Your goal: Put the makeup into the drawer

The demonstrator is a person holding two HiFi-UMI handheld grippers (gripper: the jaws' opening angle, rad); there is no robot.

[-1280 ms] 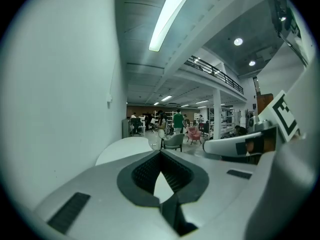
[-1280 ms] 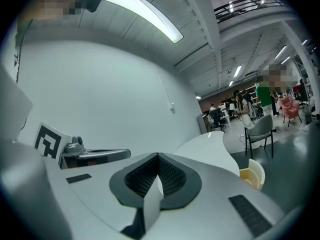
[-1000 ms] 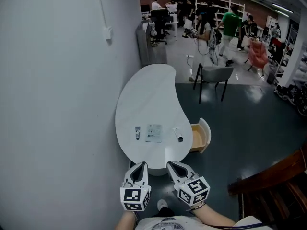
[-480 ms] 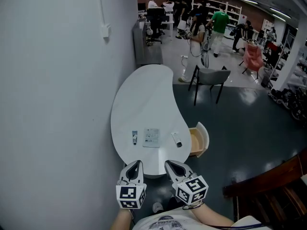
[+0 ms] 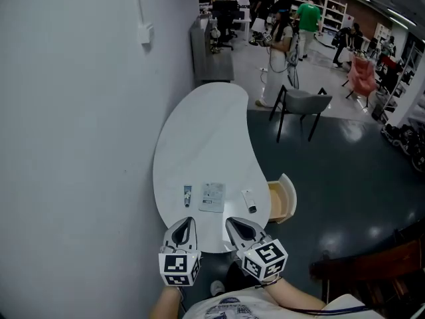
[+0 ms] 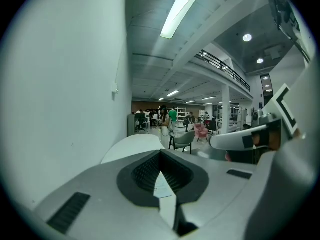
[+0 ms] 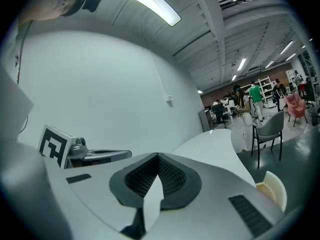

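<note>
- The left tool [image 5: 186, 224] and right tool [image 5: 233, 224], jaws together and empty, have drawn nearer the tabletop [image 5: 199, 131] at lower centre.
- The makeup [image 5: 212, 197] lies untouched, and the drawer [image 5: 281, 202] is open.

At the left of the head view we see a plain grey wall [image 5: 80, 145] with a small white box [image 5: 145, 34] mounted high up and a thin cable [image 5: 139, 2] running up from it. A white kidney-shaped table [image 5: 206, 138] stands beside the wall, mid-frame. Past it, right of centre, a grey chair [image 5: 302, 105] with black legs stands on the dark floor [image 5: 339, 178]. Along the top edge we make out several people, among them a person in a green shirt [image 5: 309, 15], with white shelving [image 5: 332, 8] and a pink chair [image 5: 362, 75] nearby. A dark wooden frame [image 5: 365, 271] shows at lower right.
</note>
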